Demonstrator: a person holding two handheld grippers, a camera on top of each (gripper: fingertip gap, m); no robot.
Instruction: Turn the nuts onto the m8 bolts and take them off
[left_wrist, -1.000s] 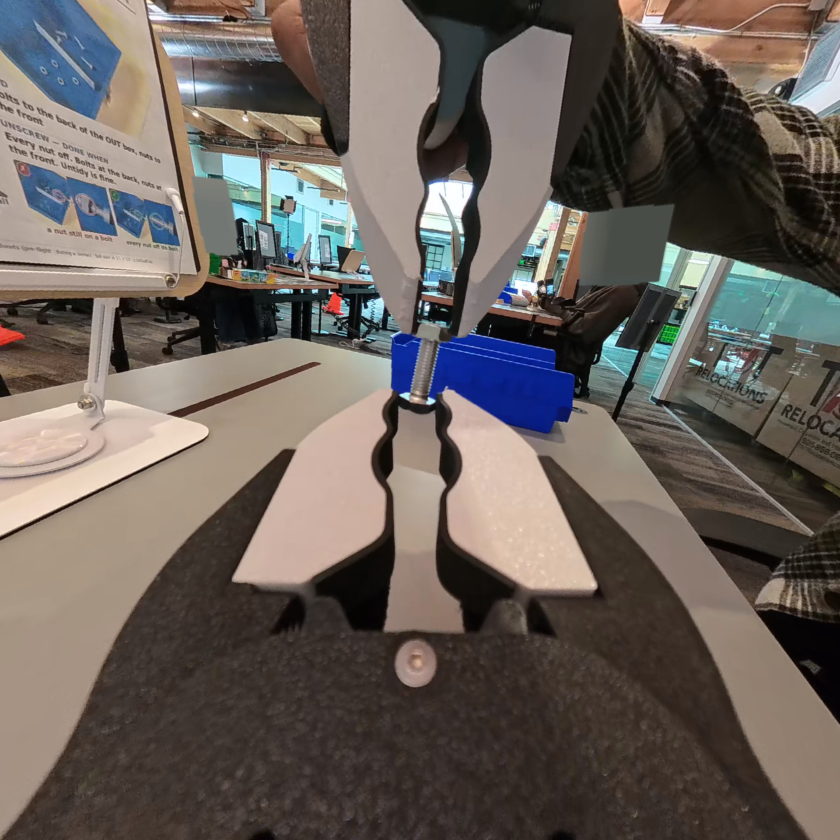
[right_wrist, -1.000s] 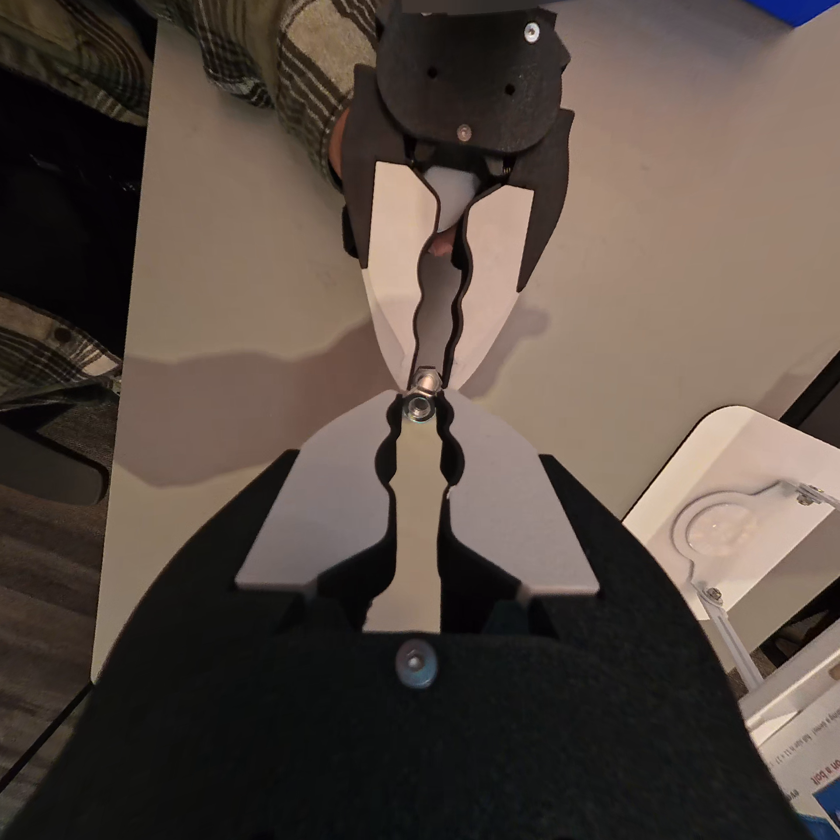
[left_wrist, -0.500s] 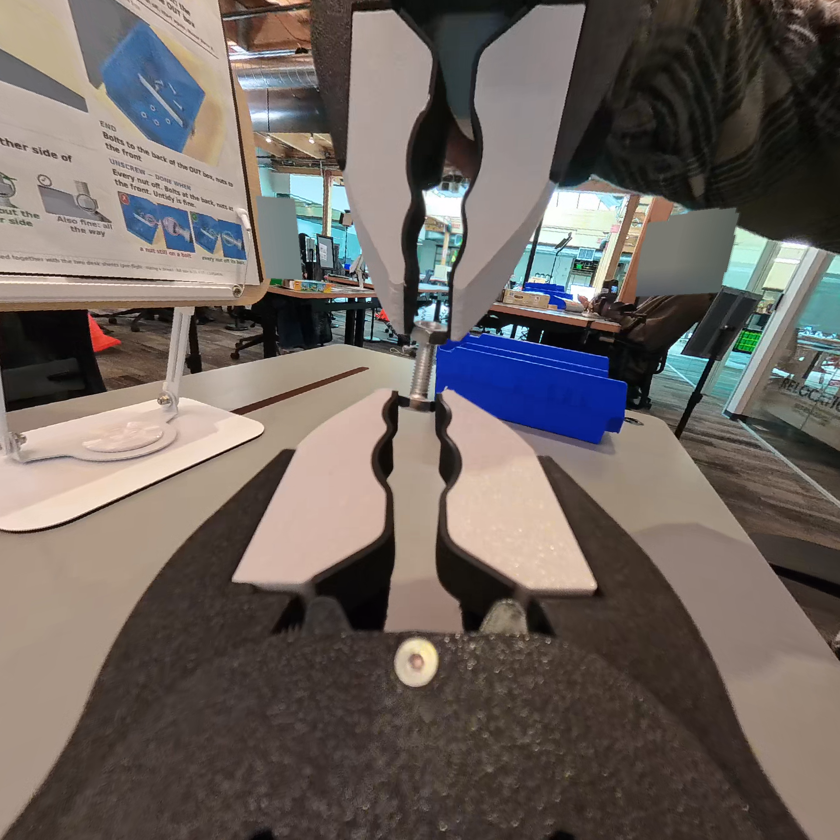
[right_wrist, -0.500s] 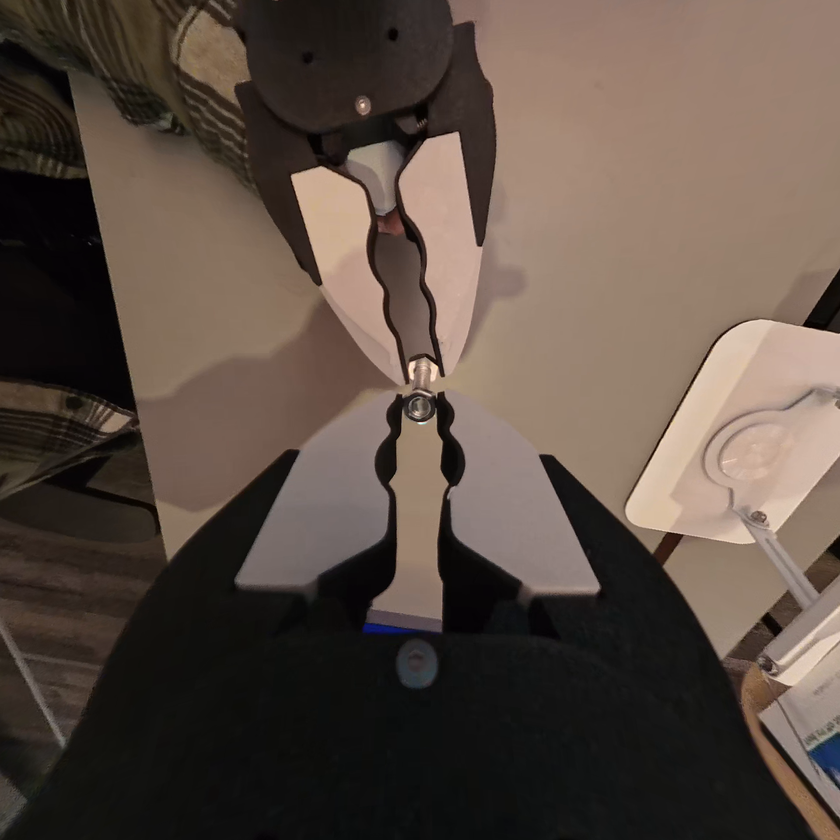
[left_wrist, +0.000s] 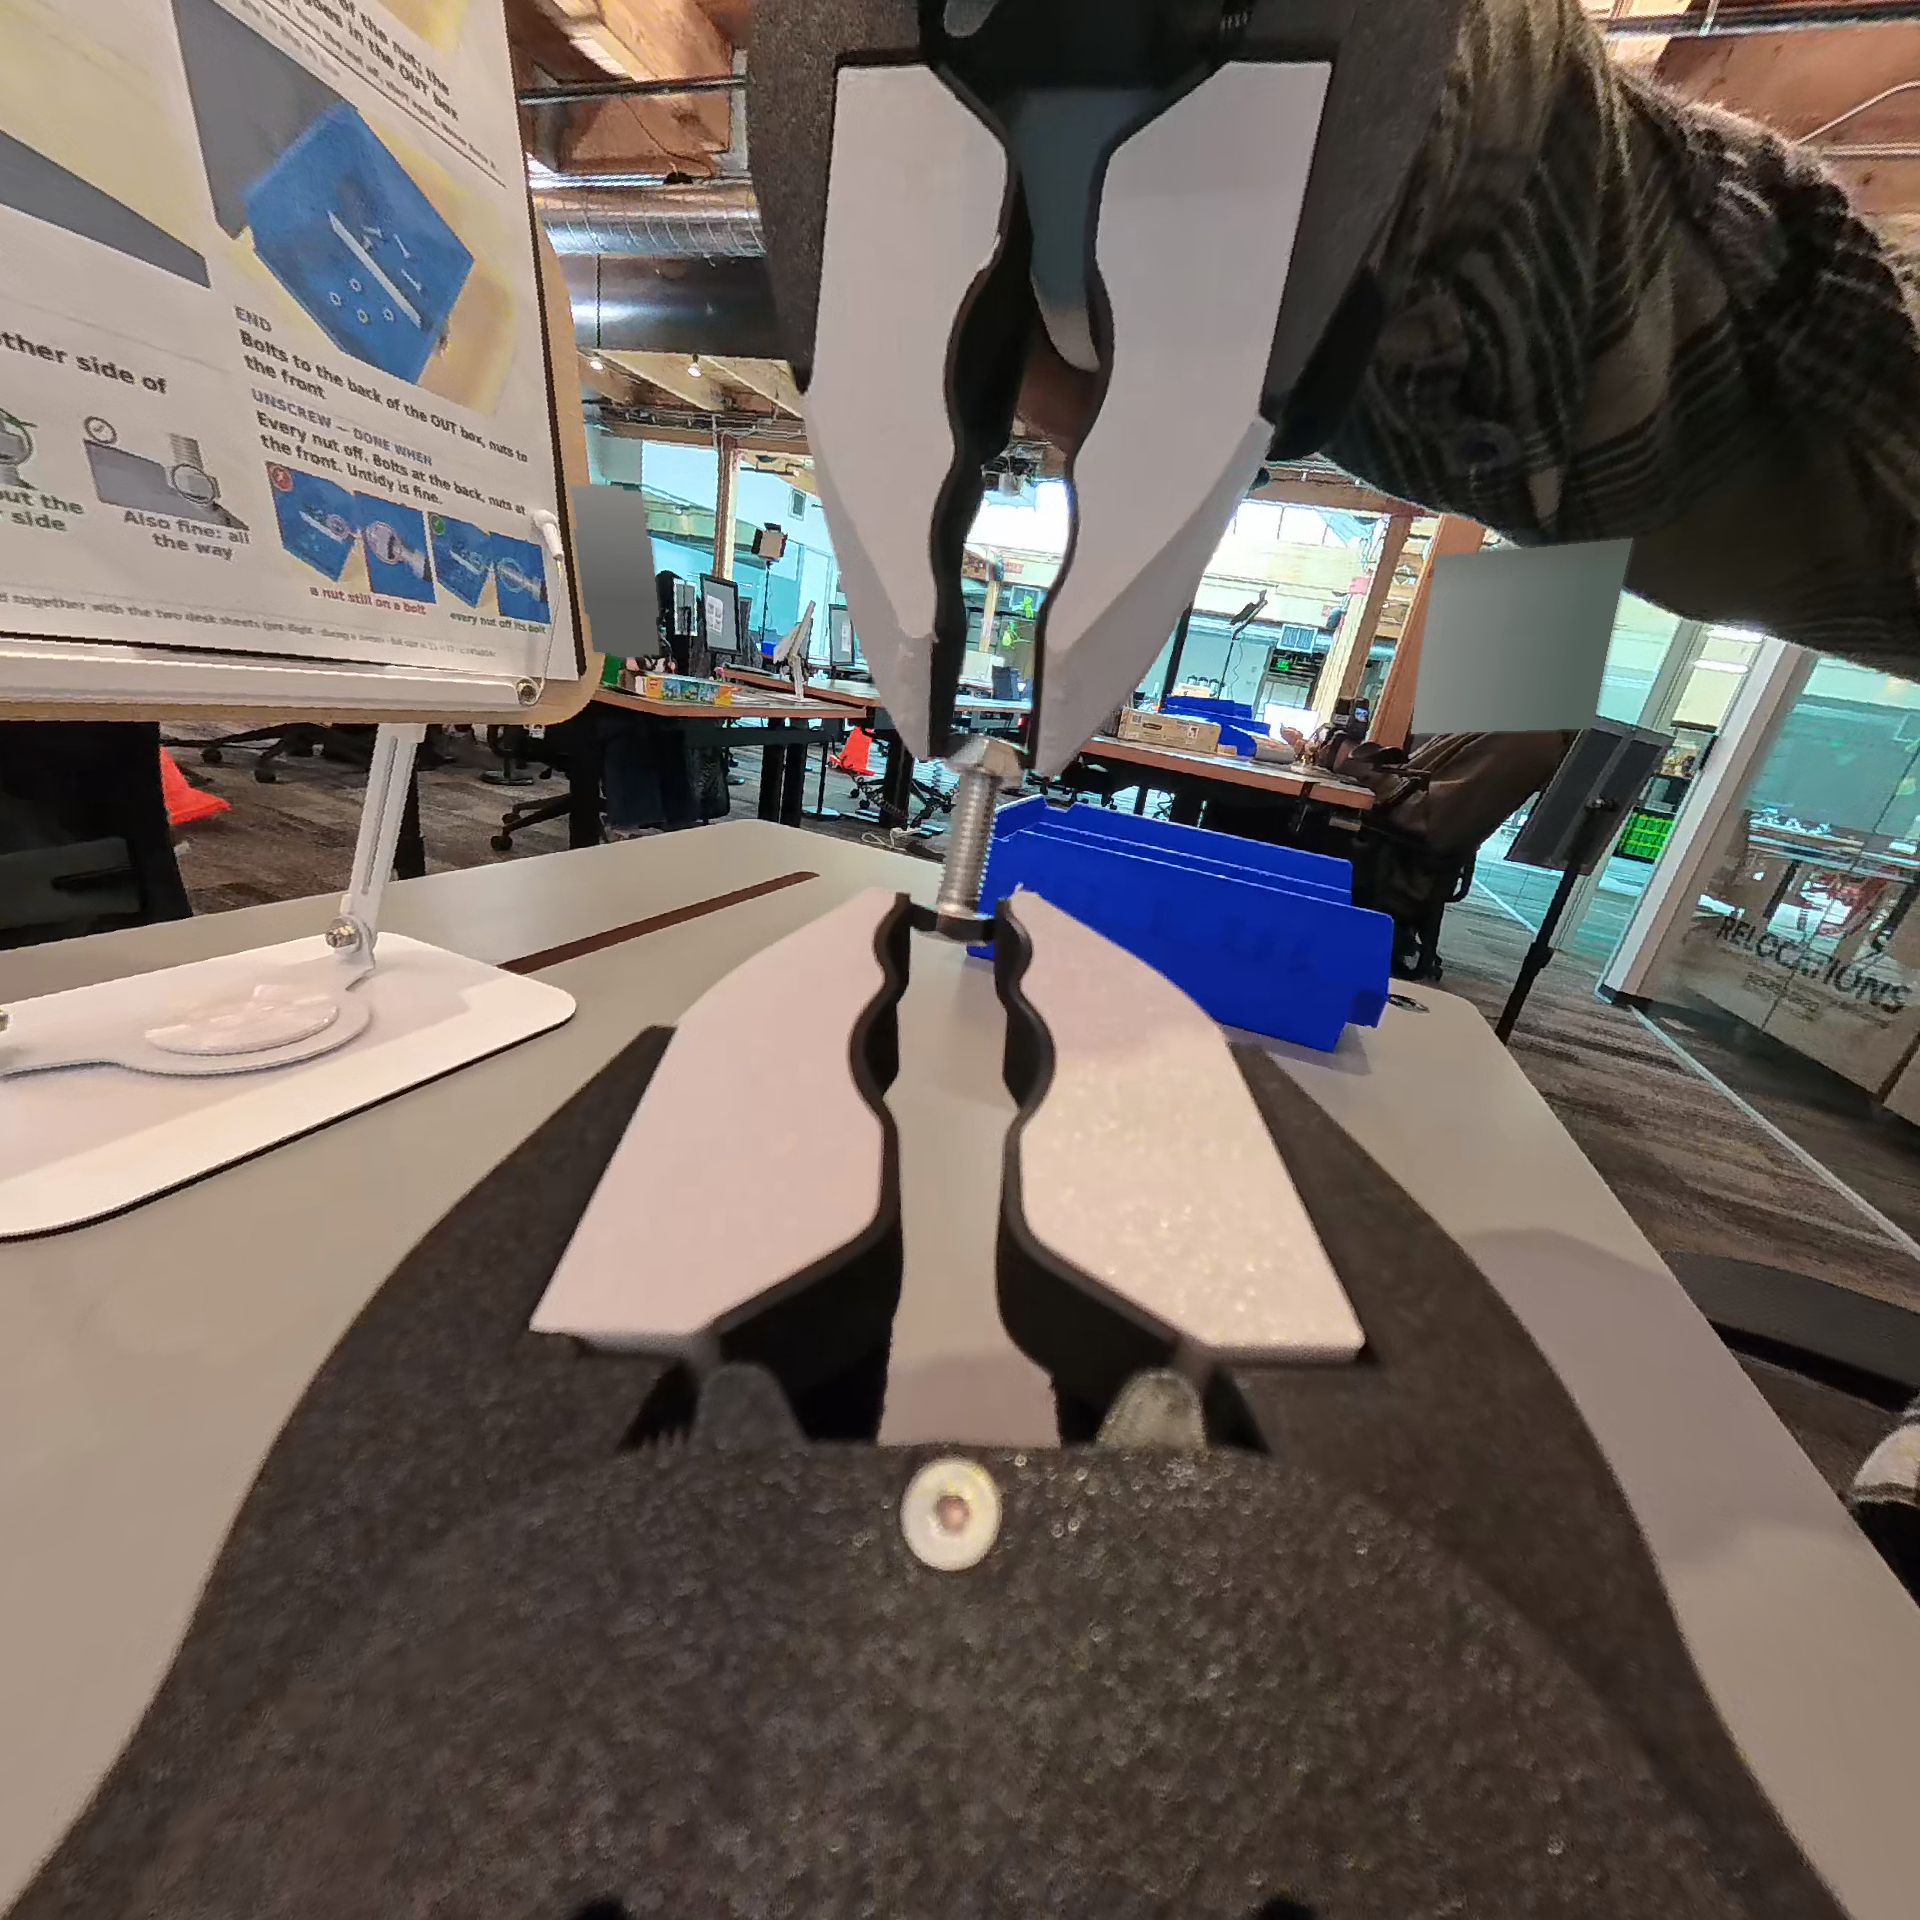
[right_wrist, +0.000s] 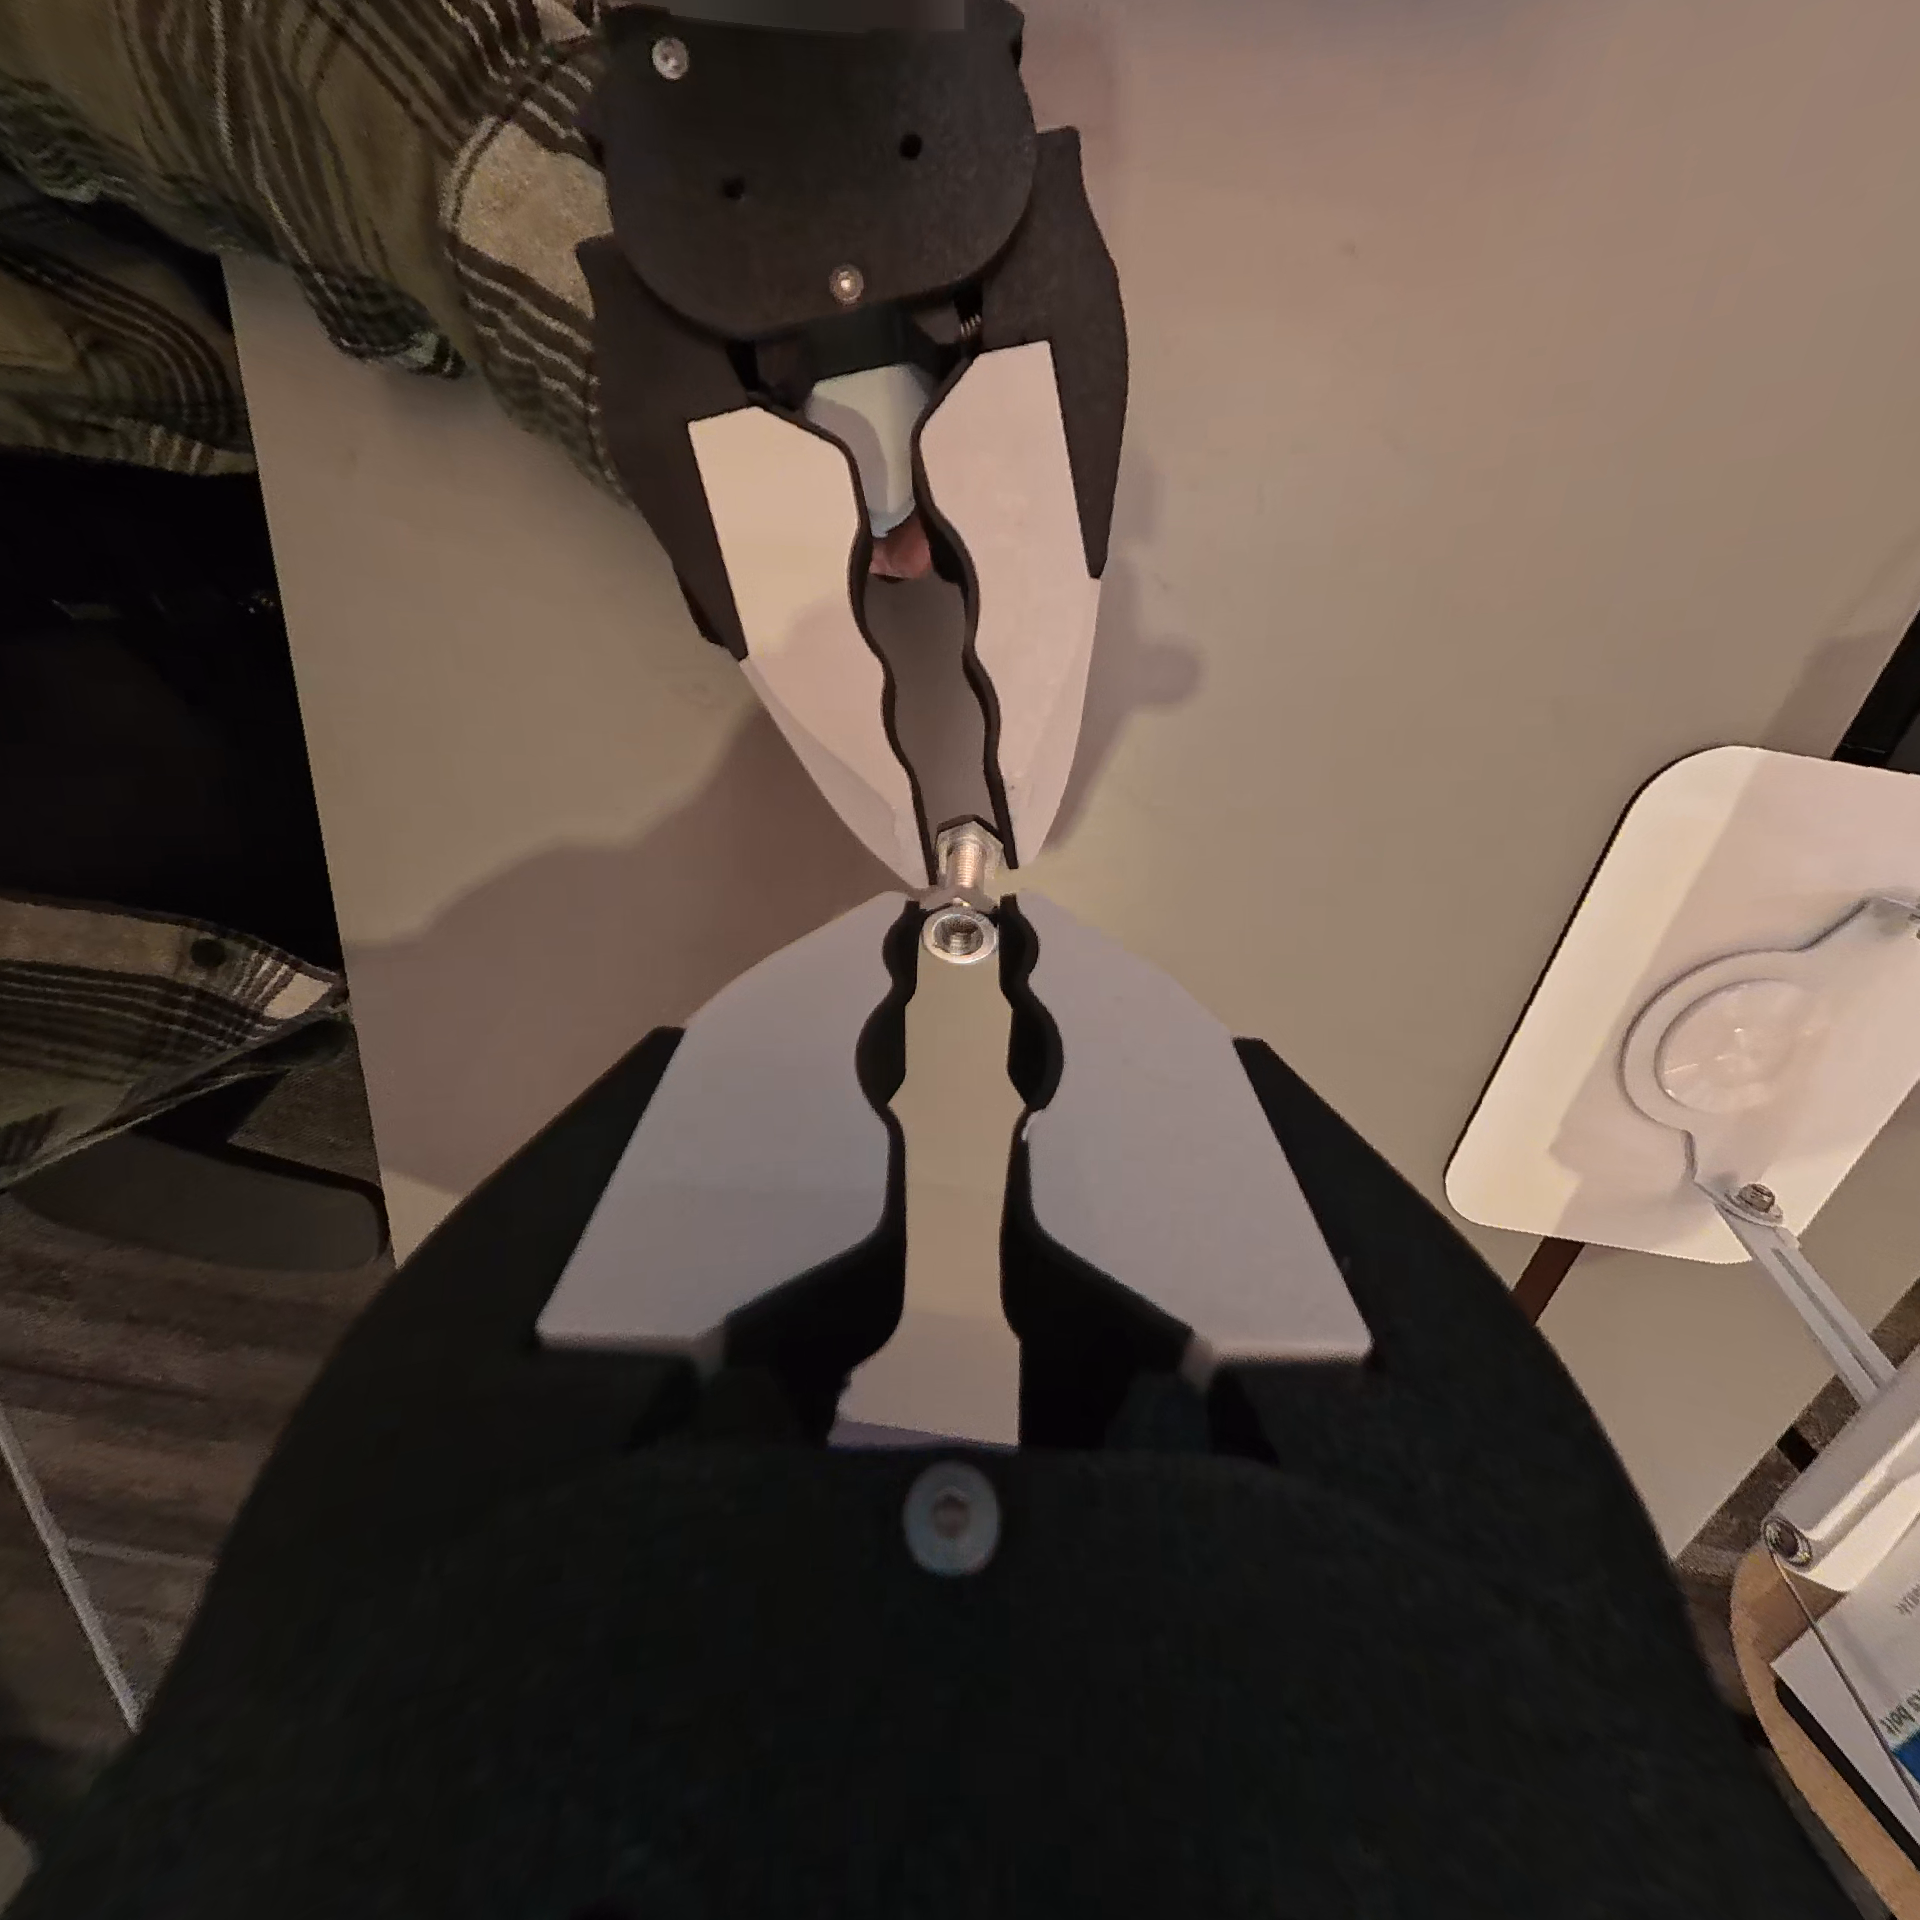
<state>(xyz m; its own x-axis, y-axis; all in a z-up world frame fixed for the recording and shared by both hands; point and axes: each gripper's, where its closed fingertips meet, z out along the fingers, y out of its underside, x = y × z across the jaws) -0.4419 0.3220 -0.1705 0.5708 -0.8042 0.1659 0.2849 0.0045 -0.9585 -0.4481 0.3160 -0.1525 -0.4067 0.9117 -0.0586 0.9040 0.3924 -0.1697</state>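
One nut (right_wrist: 961, 938) sits on the top end of the upright bolt (left_wrist: 966, 842), clamped by the right tongs (right_wrist: 961, 923). Left tongs (left_wrist: 951, 920) pinch the bolt's head below, above the table (left_wrist: 312, 1351). Behind the bolt stands a blue bin (left_wrist: 1195, 935).

Bolt (left_wrist: 968, 844) shiny threaded metal; bin (left_wrist: 1195, 914) glossy blue plastic; table (left_wrist: 260, 1299) matt grey; sleeve (left_wrist: 1621, 312) plaid cloth.

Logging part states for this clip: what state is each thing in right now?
left gripper: jaws shut on the M8 bolt's head.
right gripper: jaws shut on the nut.
M8 bolt: upright, thread mostly bare.
nut: on the bolt's top end.
blue bin: on the table, contents hidden.
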